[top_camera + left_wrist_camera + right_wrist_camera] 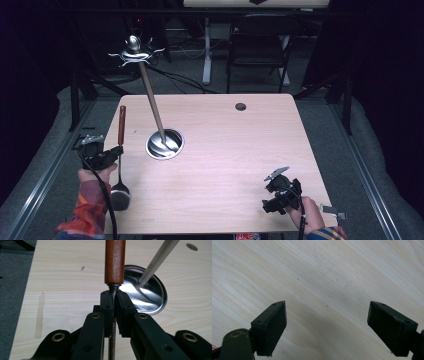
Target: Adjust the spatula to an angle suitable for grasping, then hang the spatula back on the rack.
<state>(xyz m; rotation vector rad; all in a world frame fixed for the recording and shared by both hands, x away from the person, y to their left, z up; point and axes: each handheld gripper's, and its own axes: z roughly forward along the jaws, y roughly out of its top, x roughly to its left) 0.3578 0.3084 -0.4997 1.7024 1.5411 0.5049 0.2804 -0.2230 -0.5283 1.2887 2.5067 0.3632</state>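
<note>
A ladle with a reddish wooden handle and a dark bowl lies along the table's left edge. My left gripper is shut on its thin metal shank, just below the wooden grip. A utensil stand has a round steel base, a leaning wooden pole and a metal hook crown. It stands just right of the ladle. My right gripper rests near the front right of the table. Its jaws are wide open over bare wood, with nothing between them.
The pale wooden table has a small round hole near its far edge. A dark folding chair and cables sit on the floor beyond. A small metal clip lies by the front right corner.
</note>
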